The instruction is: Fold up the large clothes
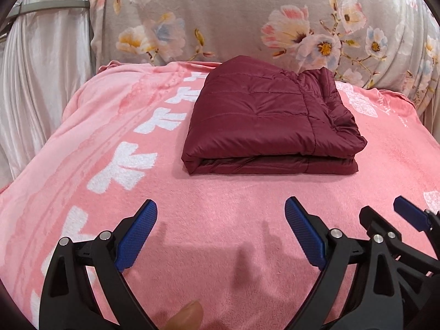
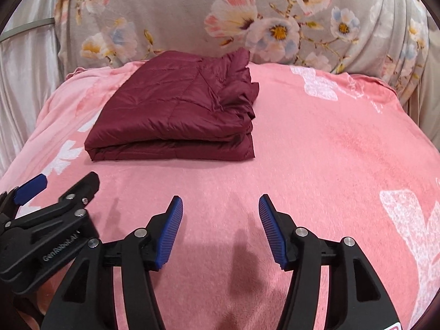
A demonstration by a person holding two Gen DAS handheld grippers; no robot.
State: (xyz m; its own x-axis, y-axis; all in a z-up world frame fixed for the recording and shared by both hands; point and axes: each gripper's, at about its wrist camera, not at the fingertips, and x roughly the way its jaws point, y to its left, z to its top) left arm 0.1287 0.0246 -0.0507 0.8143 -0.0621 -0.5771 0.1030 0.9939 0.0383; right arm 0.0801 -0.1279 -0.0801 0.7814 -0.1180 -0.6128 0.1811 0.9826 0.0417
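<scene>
A dark red quilted jacket (image 1: 269, 121) lies folded into a neat rectangle on the pink blanket (image 1: 220, 200), its loose edges bunched at the right. It also shows in the right wrist view (image 2: 176, 115), up and left of centre. My left gripper (image 1: 221, 211) is open and empty, held above the blanket in front of the jacket. My right gripper (image 2: 220, 206) is open and empty too, beside the left one and in front of the jacket's right end. Each gripper shows at the edge of the other's view: the right gripper (image 1: 385, 214) and the left gripper (image 2: 66, 184).
The pink blanket (image 2: 316, 151) with white patterns covers the bed. A grey floral quilt (image 1: 233, 19) is heaped behind the jacket. Pale satin curtains (image 1: 41, 82) hang at the left. A fingertip (image 1: 187, 316) shows at the bottom edge.
</scene>
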